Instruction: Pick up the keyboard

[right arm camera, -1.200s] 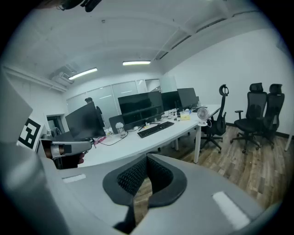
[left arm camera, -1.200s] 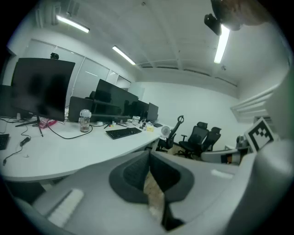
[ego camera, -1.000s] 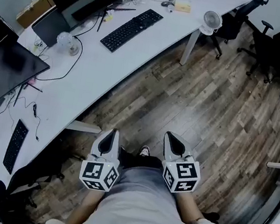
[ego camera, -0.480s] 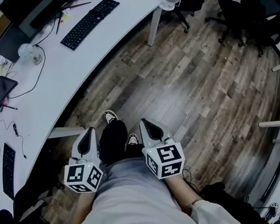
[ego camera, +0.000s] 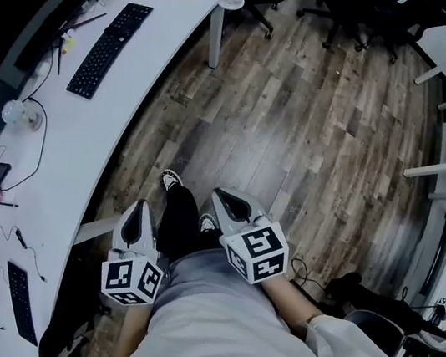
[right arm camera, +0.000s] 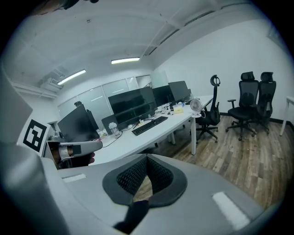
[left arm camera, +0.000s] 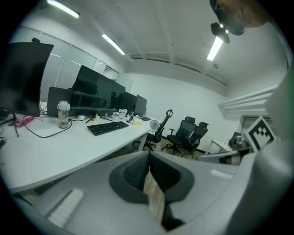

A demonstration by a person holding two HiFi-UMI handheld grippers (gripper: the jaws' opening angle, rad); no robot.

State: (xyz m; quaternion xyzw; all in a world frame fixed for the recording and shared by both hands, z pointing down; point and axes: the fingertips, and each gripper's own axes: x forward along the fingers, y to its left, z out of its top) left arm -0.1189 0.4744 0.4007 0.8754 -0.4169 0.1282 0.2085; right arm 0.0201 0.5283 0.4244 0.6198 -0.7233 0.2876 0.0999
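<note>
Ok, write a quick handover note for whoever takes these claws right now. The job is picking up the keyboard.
Both shut and empty: left claw and right claw, held low by the person's waist.
The keyboard lies flat on the white desk, ahead to the left, probably beyond reach from here.
Done: nothing, it is untouched.
Left: step to the desk, open a claw, grip the keyboard, lift.

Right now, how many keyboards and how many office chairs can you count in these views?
Flat black keyboards on the long white desk: 2
Black high-backed office chairs: 3
Total: 5
</note>
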